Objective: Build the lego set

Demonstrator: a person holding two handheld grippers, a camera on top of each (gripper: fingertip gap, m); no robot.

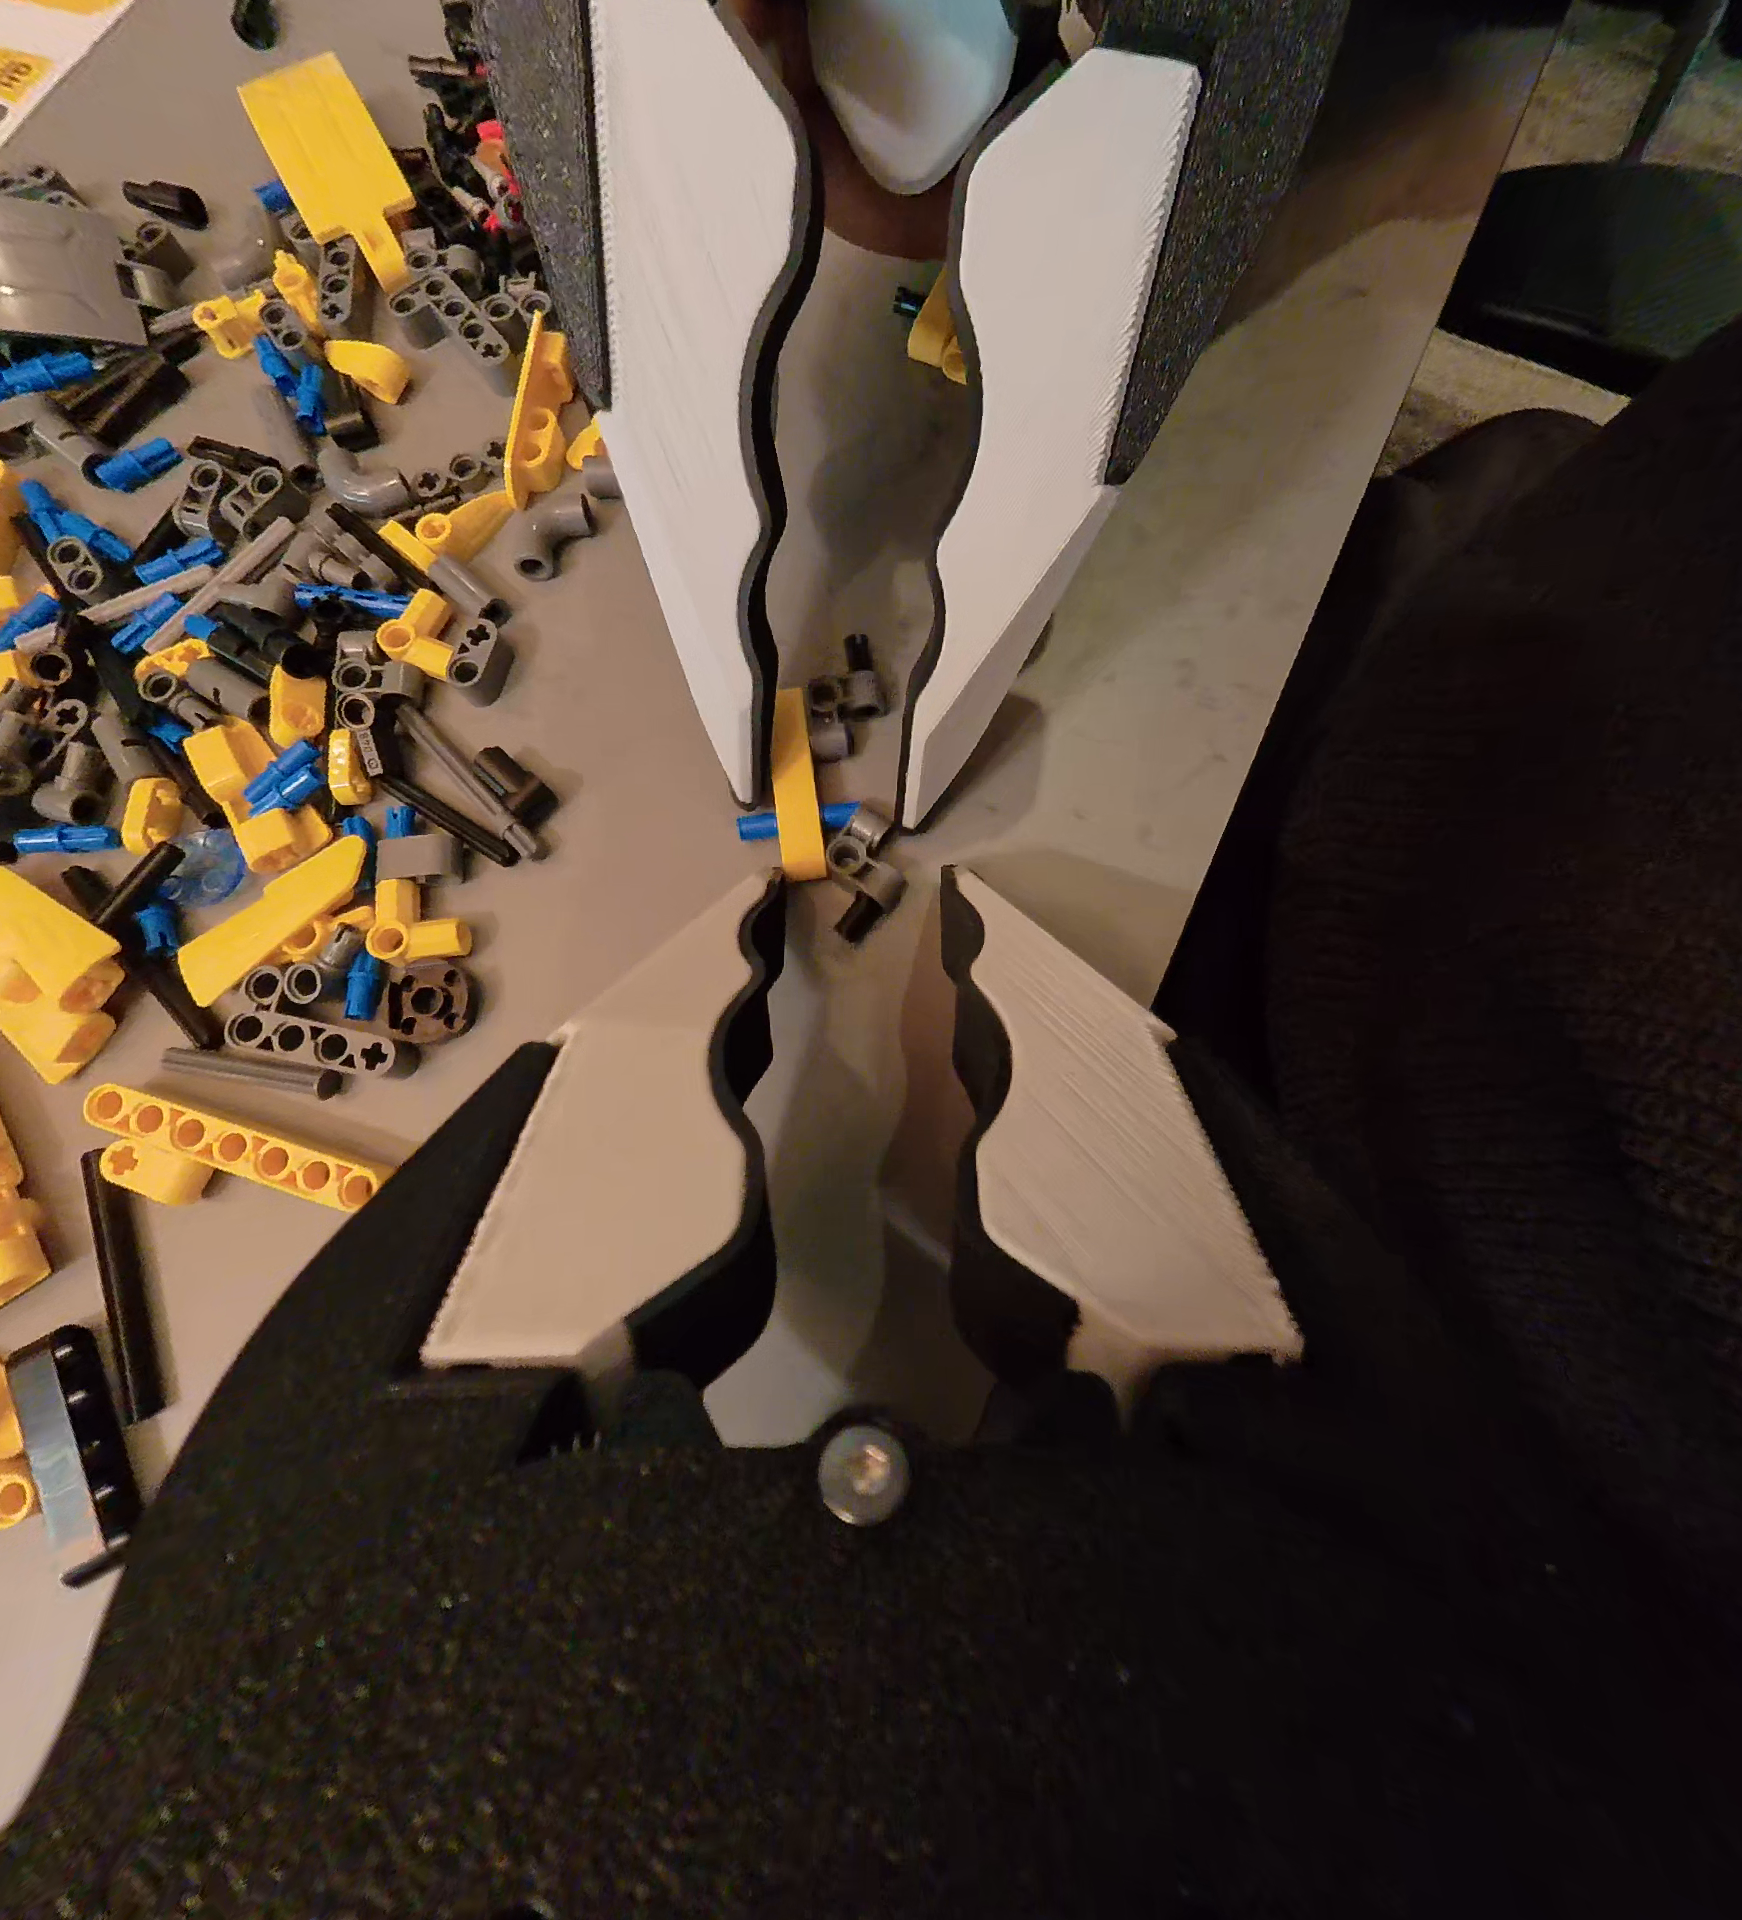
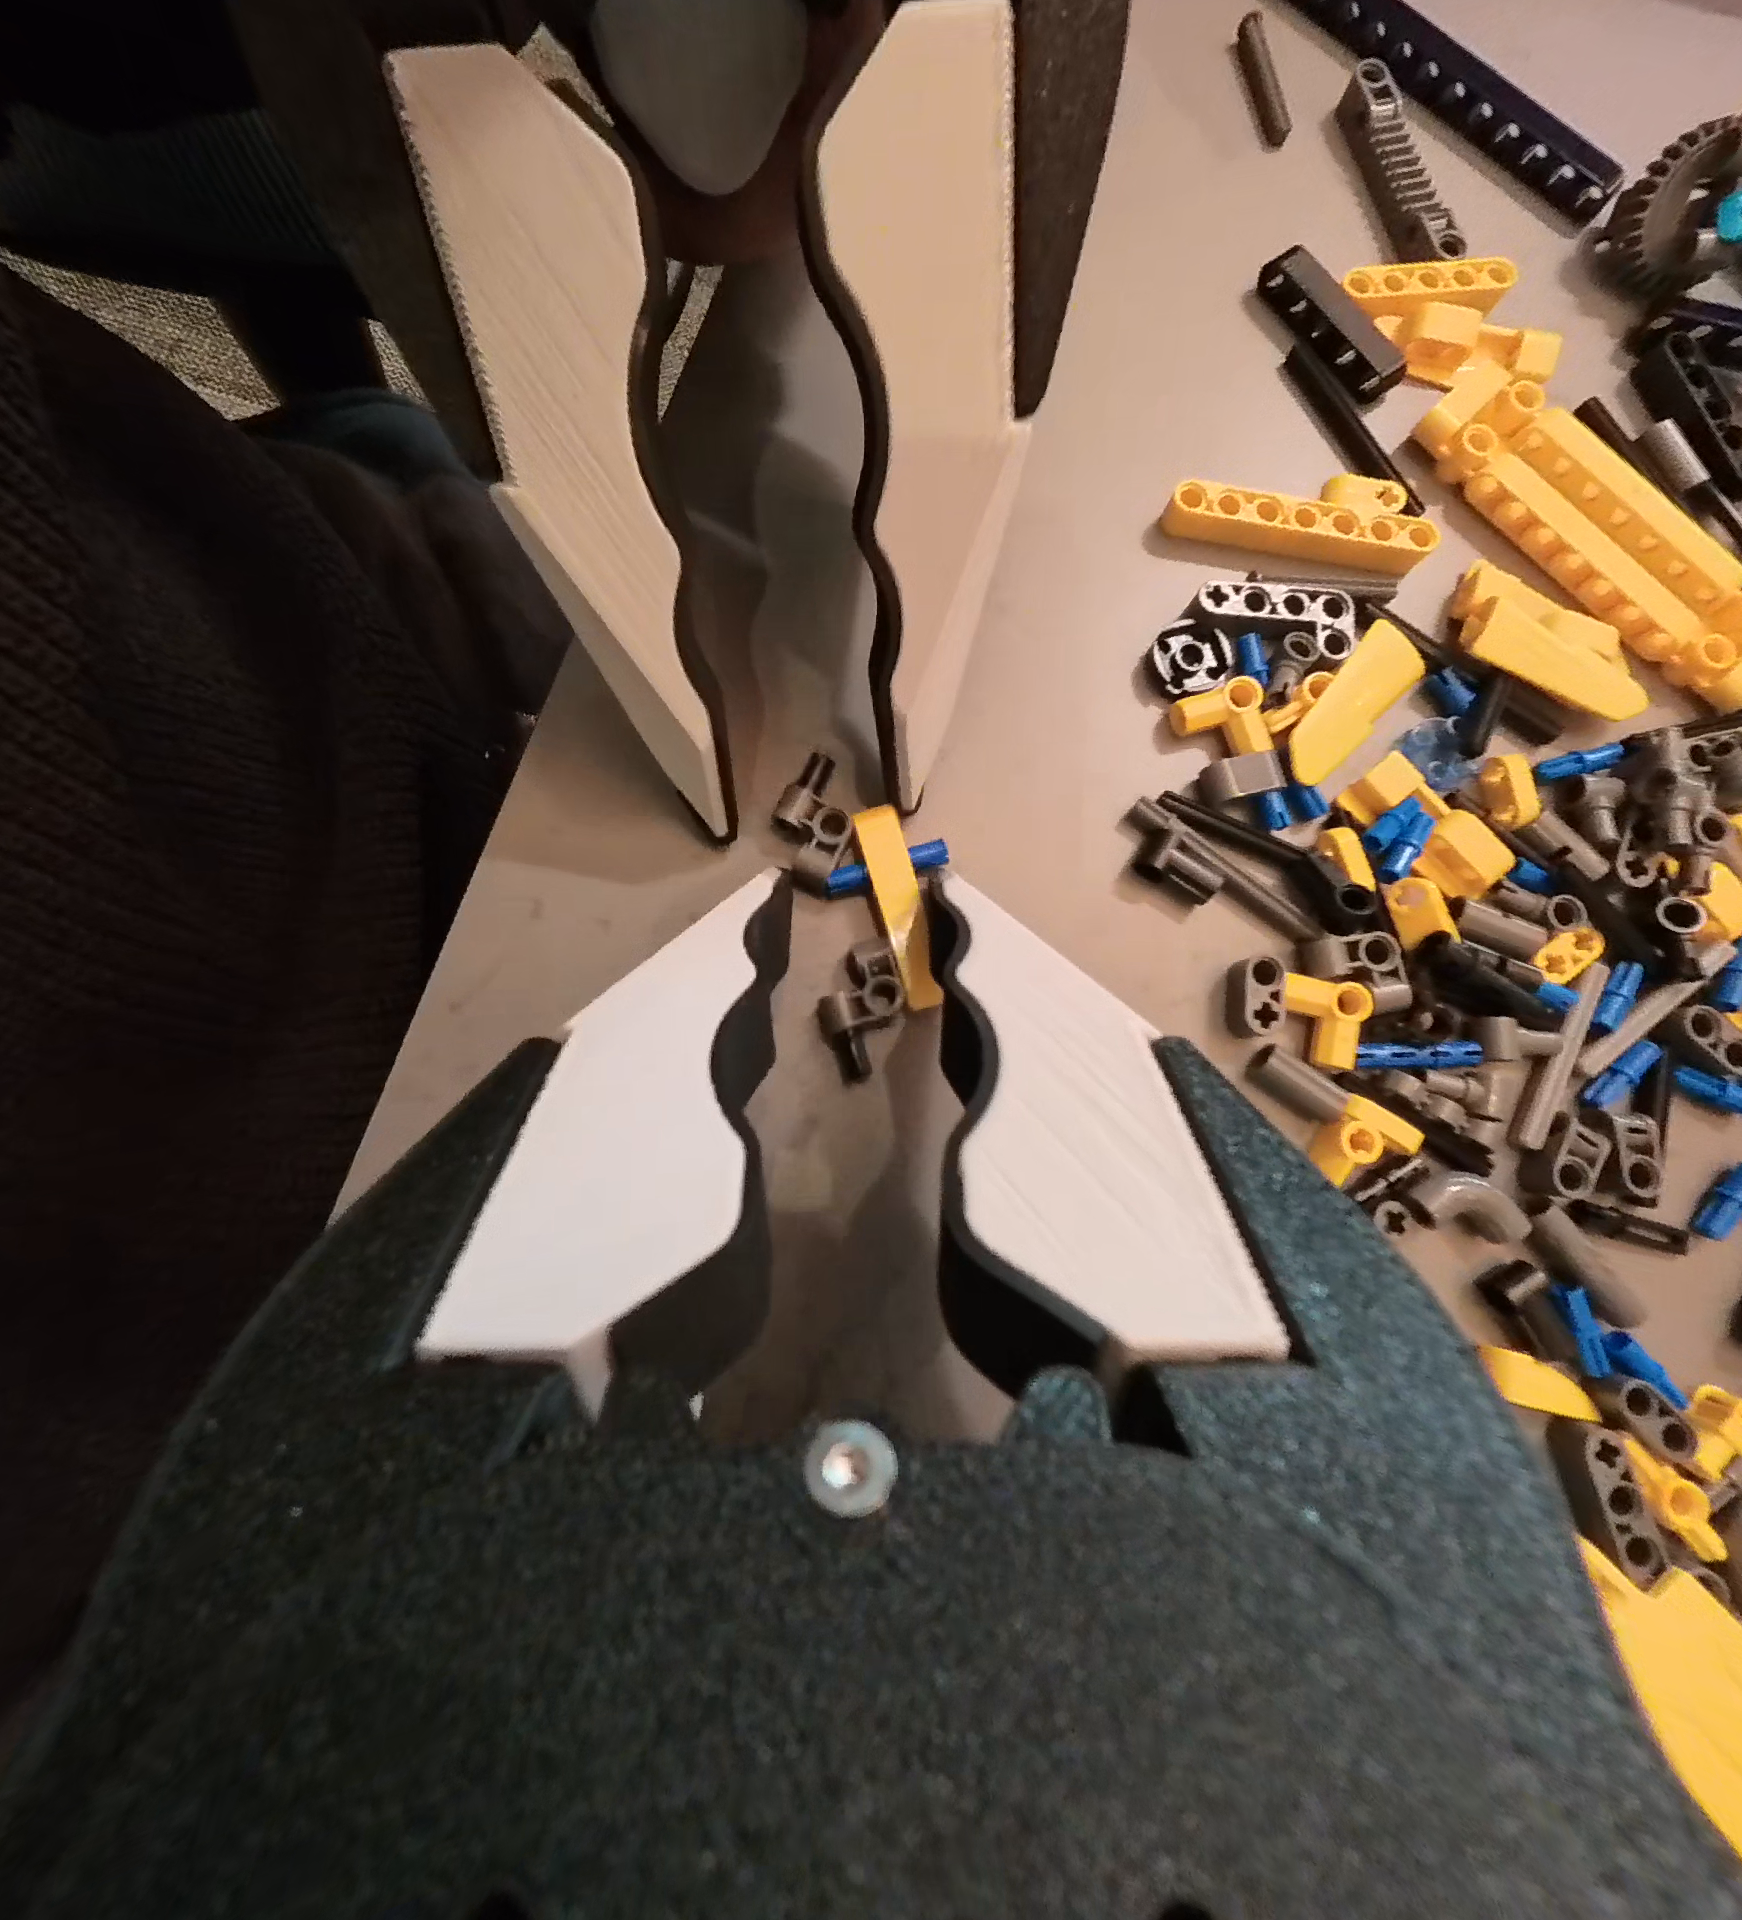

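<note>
A small assembly lies on the grey table [image 1: 1106, 675] between two grippers that face each other tip to tip. It is a short yellow beam [image 1: 799, 790] with a blue pin [image 1: 758, 826] through it, and grey connectors [image 1: 872, 883] with black pins. My left gripper [image 1: 864, 875] is open, its tips at the beam's near end. My right gripper [image 2: 856, 881] is open. The yellow beam [image 2: 898, 914] leans against its right finger, and a grey connector [image 2: 862, 997] sits between its jaws. The other finger stands apart from the assembly.
A dense pile of yellow, blue, grey and black building parts [image 1: 223, 623] covers the table to the left in the left wrist view, and to the right in the right wrist view [image 2: 1521, 883]. The table edge runs close by, with dark knitted fabric [image 1: 1573, 935] beyond it. Left and right tips are no more than a few centimetres apart.
</note>
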